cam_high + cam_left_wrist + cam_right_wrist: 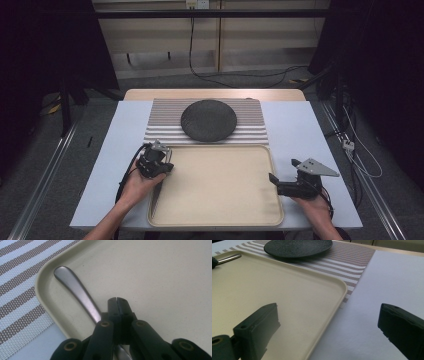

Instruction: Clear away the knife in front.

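Metal utensil handle (75, 291) lying in the near-left corner of the beige tray (225, 210), slim, brushed grey, widening to a rounded end (the working end hidden beneath the gripper, so spoon or fork cannot be told). Runs diagonally toward the tray's curved rim, rounded end just short of it. Catches a soft sheen along its length in the left gripper view; seen again as a short silver bar (228, 258) at the far left of the right gripper view.

Left gripper (116, 300) pointing down at the tray's left edge (156, 162), fingers (112, 306) pressed together, tips meeting just beside the handle and empty; handle passing under the gripper's body.

Right gripper (329, 322) resting low at the tray's right edge (282, 175), fingers (259, 327) spread wide apart, one over the tray, the other over the white table (305, 125), nothing between.

Beyond the tray, a round black plate (208, 120) on a striped mat (250, 120).
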The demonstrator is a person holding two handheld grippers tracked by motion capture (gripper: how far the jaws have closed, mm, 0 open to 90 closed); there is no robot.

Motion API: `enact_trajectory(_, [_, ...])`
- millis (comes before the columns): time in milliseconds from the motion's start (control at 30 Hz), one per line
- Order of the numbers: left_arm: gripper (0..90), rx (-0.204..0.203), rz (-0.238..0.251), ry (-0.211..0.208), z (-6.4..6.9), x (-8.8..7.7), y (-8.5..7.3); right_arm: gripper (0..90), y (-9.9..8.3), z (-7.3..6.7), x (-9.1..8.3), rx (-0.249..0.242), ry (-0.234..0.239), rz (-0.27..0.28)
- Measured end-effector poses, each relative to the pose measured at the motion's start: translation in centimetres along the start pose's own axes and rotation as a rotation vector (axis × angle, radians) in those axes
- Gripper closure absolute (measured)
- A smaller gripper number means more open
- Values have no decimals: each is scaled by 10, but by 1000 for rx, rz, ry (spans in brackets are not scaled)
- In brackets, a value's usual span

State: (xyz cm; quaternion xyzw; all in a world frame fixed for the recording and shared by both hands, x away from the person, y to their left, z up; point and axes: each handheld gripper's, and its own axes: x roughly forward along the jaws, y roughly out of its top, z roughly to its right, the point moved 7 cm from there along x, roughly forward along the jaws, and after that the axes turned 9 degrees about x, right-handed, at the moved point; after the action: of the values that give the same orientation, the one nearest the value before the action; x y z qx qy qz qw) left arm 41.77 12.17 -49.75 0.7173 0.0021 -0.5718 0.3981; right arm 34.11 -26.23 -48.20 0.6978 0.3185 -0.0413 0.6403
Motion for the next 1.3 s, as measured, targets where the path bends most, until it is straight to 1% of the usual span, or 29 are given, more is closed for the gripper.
enact_trajectory(133, [900, -14, 3, 2, -1, -1, -1, 34, 0, 0, 0, 0, 0, 1])
enact_trajectory(167, [900, -21, 5, -6, -1, -1, -2, 34, 0, 0, 0, 1, 0, 1])
enact_trajectory(367, [900, -16, 1, -3, 0, -2, -3, 34, 0, 0, 0, -1, 2, 1])
enact_trajectory(633, [900, 4, -12, 14, 1, -4, -4, 35, 0, 0, 0, 1, 0, 0])
enact_trajectory(667, [900, 13, -17, 20, 1, -4, -5, 35, 0, 0, 0, 1, 0, 0])
enact_trajectory(700, [900, 13, -16, 28, 2, -4, -5, 35, 0, 0, 0, 0, 0, 0])
enact_trajectory(733, [900, 25, -17, 45, 2, -5, -5, 35, 0, 0, 0, 1, 1, -1])
enact_trajectory(867, [900, 16, -1, 50, 3, -5, -7, 35, 0, 0, 0, 0, 0, -1])
enact_trajectory(900, [900, 20, 2, 52, 2, -5, -7, 35, 0, 0, 0, -3, -1, -1])
enact_trajectory(933, [900, 9, 9, 48, 3, -5, -7, 36, 0, 0, 0, -1, 0, -2])
enact_trajectory(967, [900, 7, 12, 55, 2, -5, -7, 35, 0, 0, 0, -1, 0, -1])
enact_trajectory(1000, [900, 12, 16, 47, 2, -5, -8, 35, 0, 0, 0, -3, 0, 1])
enact_trajectory(1033, [900, 2, 23, 41, 2, -5, -8, 35, 0, 0, 0, 1, 0, -1])
enact_trajectory(1200, [876, -1, 45, 34, 1, -4, -8, 35, 0, 0, 0, 0, 2, -1])
enact_trajectory(1300, [850, 17, 68, 38, 2, -5, -6, 35, 0, 0, 0, 2, 1, -2])
